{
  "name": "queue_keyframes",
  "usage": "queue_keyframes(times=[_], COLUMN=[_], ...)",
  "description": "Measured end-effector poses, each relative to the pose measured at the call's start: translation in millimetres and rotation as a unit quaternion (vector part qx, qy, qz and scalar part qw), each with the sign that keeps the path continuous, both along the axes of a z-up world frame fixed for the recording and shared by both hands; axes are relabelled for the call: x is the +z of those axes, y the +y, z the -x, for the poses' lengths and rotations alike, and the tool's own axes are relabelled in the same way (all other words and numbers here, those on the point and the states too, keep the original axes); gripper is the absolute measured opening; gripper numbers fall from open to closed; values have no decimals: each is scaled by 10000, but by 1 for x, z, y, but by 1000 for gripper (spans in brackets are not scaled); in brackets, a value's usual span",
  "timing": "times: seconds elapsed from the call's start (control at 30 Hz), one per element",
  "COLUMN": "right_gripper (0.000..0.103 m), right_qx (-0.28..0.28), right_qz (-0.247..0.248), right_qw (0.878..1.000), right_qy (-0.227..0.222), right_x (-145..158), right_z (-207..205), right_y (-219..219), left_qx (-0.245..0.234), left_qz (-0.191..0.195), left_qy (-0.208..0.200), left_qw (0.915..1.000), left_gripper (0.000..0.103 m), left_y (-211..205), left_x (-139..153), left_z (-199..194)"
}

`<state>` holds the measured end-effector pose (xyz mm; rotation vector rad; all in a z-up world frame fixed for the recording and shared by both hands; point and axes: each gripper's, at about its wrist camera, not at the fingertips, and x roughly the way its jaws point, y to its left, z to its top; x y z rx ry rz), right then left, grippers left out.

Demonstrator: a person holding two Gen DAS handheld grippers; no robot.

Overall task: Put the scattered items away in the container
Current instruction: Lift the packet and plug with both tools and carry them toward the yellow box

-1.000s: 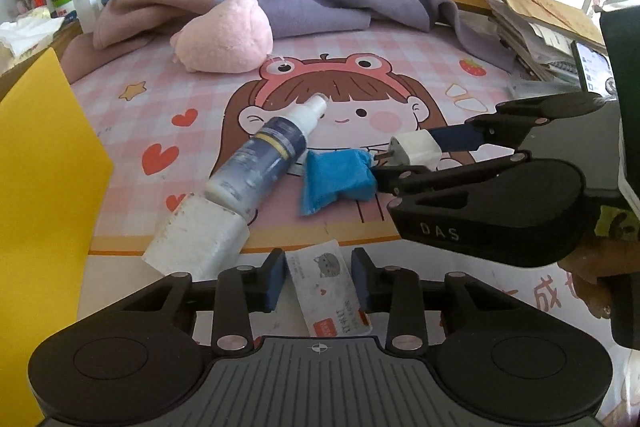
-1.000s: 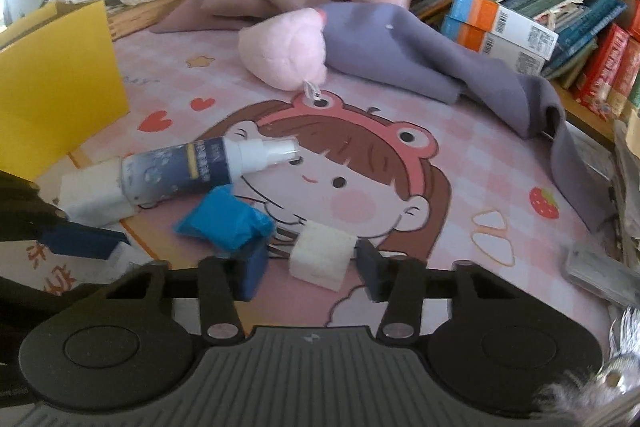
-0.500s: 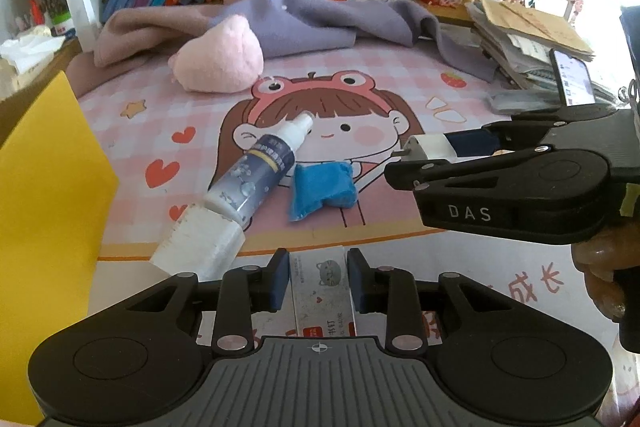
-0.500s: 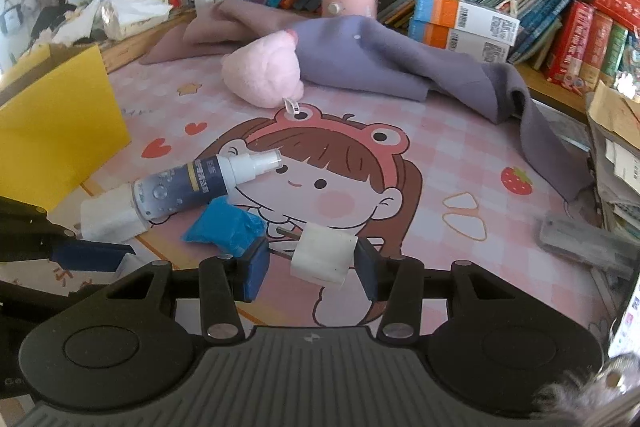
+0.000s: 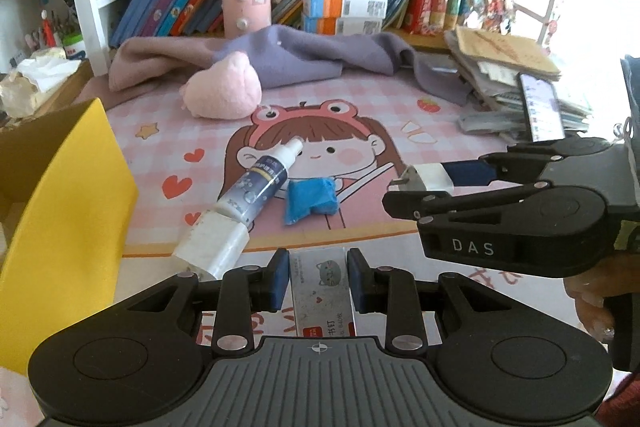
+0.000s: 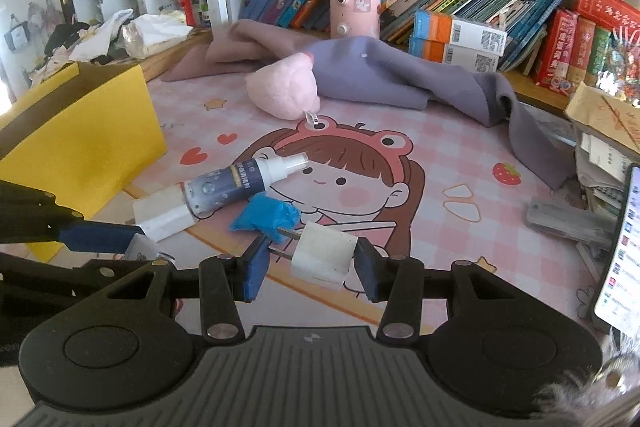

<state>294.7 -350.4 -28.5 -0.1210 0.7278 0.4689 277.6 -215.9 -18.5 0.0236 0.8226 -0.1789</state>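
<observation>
From your left wrist view, your left gripper (image 5: 318,281) pinches a small staple box (image 5: 320,283) at bottom centre. The yellow container (image 5: 60,227) fills the left edge; the spray bottle (image 5: 260,187) and blue cloth (image 5: 310,195) lie mid-frame.

From your right wrist view, your right gripper (image 6: 310,265) clamps a white plug (image 6: 322,255) at lower centre, with the container (image 6: 80,131) at left.

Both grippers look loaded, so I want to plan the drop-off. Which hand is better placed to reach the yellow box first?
Probably the left gripper, holding the small packet: the yellow box sits right beside it, farther from the right gripper.
</observation>
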Motion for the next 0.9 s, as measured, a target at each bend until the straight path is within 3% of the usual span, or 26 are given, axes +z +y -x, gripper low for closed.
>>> queue_keyframes(times=[0.57,0.9], right_gripper=[44,44], right_qx=[-668,-978], right_qz=[250,364], right_qw=[9972,9937], right_qy=[-210,-408], right_x=[46,61], right_z=[98,154], right_y=[9,55], left_qx=[-762,-1052], left_qz=[652,836], left_qy=[-414,-586], left_qw=[9941,9892], left_gripper=[29,29], left_y=[47,96], left_x=[41,49], left_z=[63,105])
